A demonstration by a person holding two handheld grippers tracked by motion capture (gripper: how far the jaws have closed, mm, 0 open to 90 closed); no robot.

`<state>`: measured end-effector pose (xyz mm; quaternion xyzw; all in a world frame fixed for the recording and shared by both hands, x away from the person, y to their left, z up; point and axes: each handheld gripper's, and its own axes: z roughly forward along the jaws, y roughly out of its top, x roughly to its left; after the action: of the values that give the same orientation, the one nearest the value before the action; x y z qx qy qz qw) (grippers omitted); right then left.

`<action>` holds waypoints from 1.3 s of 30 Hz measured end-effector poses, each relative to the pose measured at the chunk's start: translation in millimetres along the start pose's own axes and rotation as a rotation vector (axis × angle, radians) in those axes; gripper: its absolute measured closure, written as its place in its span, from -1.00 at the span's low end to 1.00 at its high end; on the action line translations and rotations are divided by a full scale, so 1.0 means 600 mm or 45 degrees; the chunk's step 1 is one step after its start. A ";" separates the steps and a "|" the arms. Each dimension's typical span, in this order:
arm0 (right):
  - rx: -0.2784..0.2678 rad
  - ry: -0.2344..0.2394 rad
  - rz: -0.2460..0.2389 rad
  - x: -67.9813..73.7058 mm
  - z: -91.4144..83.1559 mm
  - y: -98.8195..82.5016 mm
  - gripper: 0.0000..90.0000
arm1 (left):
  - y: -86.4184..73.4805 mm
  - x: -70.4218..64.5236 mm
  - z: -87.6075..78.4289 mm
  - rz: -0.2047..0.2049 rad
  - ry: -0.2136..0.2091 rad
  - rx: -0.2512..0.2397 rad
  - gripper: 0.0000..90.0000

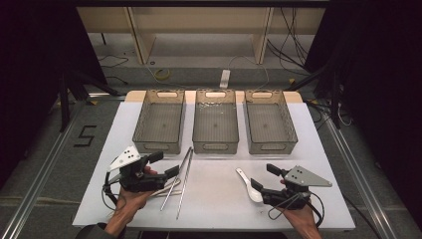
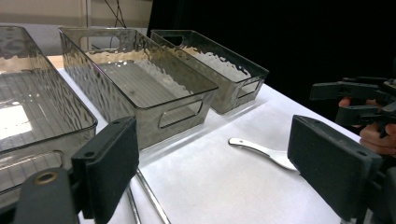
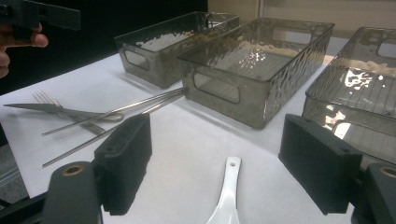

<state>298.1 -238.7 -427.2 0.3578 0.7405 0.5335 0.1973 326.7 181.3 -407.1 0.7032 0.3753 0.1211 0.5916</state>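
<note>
The high view looks forward and down from above the person's side, taking in the whole bench (image 1: 214, 199) and three trays (image 1: 215, 121) at its far edge. Each gripper view sits low and close to the surface, looking between its own jaws — the left one facing rightward, the right one leftward. All three views share the trays and the white spoon (image 1: 249, 184).

The white spoon's (image 3: 227, 196) bowl is cut off by the bottom edge.
</note>
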 end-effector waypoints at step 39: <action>0.075 -0.002 0.003 -0.002 0.005 -0.004 -0.42 | 0.026 0.057 0.142 0.012 0.290 0.853 0.08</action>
<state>300.5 -237.9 -430.6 0.3648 0.7553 0.5114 0.1868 408.5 140.8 -425.1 0.8419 0.4545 0.0716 0.2820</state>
